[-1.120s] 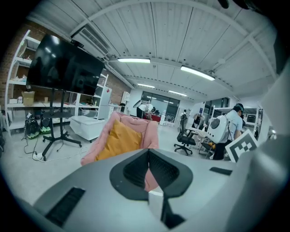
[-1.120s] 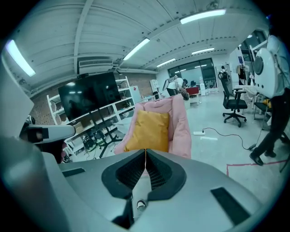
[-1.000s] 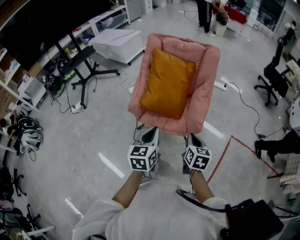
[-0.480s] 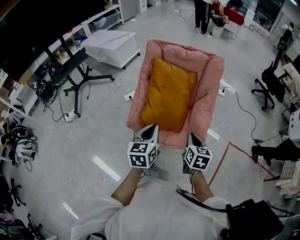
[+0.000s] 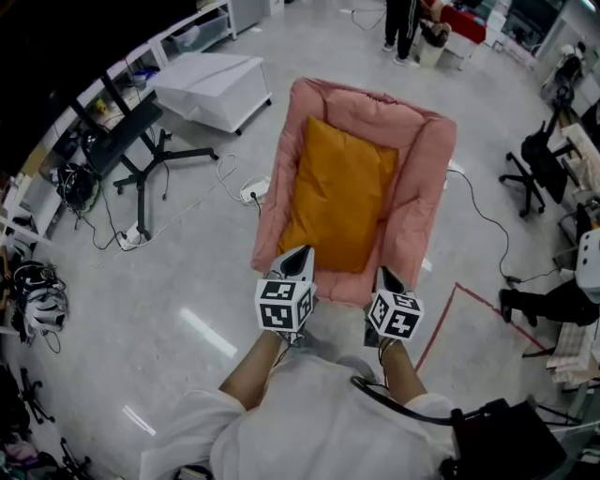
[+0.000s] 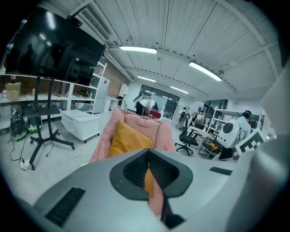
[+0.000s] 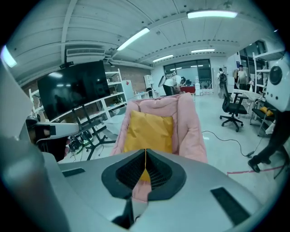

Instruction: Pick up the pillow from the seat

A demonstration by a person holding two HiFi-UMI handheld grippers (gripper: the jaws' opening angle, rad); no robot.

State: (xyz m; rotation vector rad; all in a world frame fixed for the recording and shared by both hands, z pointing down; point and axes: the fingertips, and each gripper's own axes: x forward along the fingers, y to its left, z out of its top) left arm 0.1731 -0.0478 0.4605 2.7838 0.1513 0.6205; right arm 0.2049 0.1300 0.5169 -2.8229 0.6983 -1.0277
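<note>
An orange pillow point(image 5: 339, 192) lies in the padded pink seat point(image 5: 420, 195) in the middle of the head view. The same pillow point(image 6: 129, 137) point(image 7: 151, 132) shows ahead in both gripper views, leaning on the pink seat point(image 6: 164, 135) point(image 7: 189, 125). My left gripper point(image 5: 301, 255) is shut and empty, its tips over the seat's near edge at the pillow's lower left corner. My right gripper point(image 5: 383, 274) is shut and empty too, over the near edge right of the pillow. Neither touches the pillow.
A black screen on a wheeled stand point(image 5: 134, 141) and a white box point(image 5: 208, 82) stand left of the seat. Cables and a power strip point(image 5: 250, 194) lie on the floor. Office chairs point(image 5: 538, 164) are at the right. A person point(image 5: 399, 26) stands far behind. Red floor tape point(image 5: 441, 323) runs near my right.
The seat and pillow have come closer to both grippers as I stepped forward. Both grippers stay shut and side by side.
</note>
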